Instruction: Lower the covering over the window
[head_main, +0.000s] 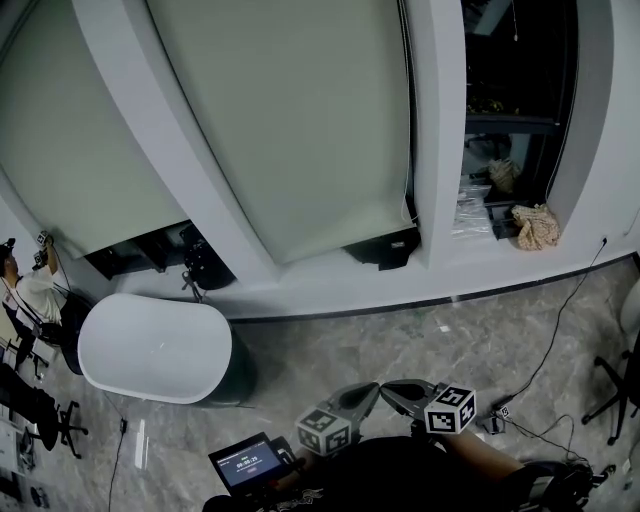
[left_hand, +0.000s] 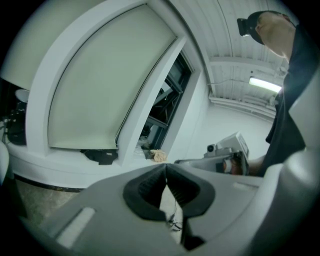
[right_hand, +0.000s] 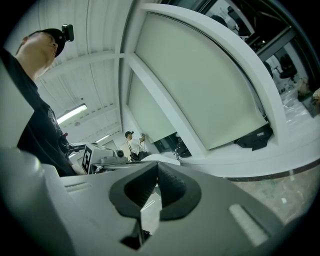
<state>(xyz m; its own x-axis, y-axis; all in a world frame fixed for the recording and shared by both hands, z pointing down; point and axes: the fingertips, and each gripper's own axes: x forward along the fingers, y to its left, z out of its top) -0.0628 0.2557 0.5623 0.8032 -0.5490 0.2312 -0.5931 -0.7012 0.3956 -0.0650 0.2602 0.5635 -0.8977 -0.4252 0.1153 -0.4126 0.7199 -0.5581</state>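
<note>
Grey plastic with black ribbed pads lies nearest. The left gripper has its fingers pressed together at the tips with nothing between them. The right gripper is the same, tips touching and empty. Both are held low against the person's body, side by side, well apart from the blind and touching nothing. A small lit screen sits beside them, far below the blind's left half. The grey stone floor spreads from there toward the blind. A white tub stands on it below and left of the blind, and a thin cable trails across it below and right. The white sill runs under the blind. The blind is pale green-grey and hangs most of the way down its frame, its hem stopping short of the sill with a dark gap beneath. A black object lies on the sill under the blind's right corner, and a thin cord runs down the blind's right edge. Left of the blind, past a white post, a second blind hangs to about the same height. Right of the blind an uncovered window shows dark, with a beige cloth on the ledge at its foot. Far left of the blind another person stands with arms raised.
</note>
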